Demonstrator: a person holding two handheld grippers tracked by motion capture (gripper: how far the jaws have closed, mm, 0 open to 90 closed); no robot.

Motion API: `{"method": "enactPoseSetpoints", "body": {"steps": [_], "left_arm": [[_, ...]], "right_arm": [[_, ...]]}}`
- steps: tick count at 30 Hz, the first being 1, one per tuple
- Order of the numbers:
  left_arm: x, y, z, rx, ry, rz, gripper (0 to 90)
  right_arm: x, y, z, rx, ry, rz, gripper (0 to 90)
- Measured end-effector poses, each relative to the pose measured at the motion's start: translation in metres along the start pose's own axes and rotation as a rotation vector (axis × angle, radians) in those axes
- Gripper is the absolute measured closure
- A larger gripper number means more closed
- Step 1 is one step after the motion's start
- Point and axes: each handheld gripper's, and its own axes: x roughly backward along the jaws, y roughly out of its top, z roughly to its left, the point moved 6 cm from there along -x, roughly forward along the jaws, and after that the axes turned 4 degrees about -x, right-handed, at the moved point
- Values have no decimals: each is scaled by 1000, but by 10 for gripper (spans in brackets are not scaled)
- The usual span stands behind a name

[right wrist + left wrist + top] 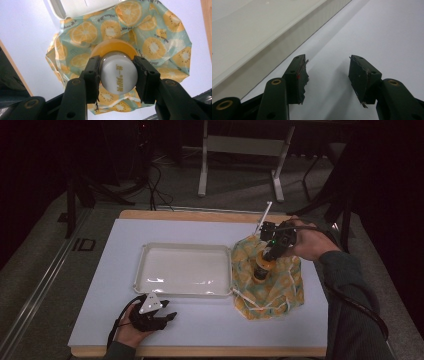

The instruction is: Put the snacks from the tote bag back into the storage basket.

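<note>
right gripper (117, 77): your jaws clamp the white cap of a bottle (262, 268), above the fruit-print bag (270, 280)
left gripper (328, 75): your jaws wide apart, nothing between, on the table (210, 320) beside the tray (182, 270)

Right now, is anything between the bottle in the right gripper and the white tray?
Nothing visible. The right gripper is shut on the bottle above the fruit-print bag; the white tray lies beside the bag, and its near rim is unobstructed.
</note>
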Motion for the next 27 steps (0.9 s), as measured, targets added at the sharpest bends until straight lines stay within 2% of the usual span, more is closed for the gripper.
{"method": "enactPoseSetpoints", "body": {"steps": [11,27], "left_arm": [[0,0,0,-2,0,1,481],[1,0,1,7,-3,-9,480]], "right_arm": [[18,4,2,43,-22,-13,588],[38,14,7,68,-30,-57,588]]}}
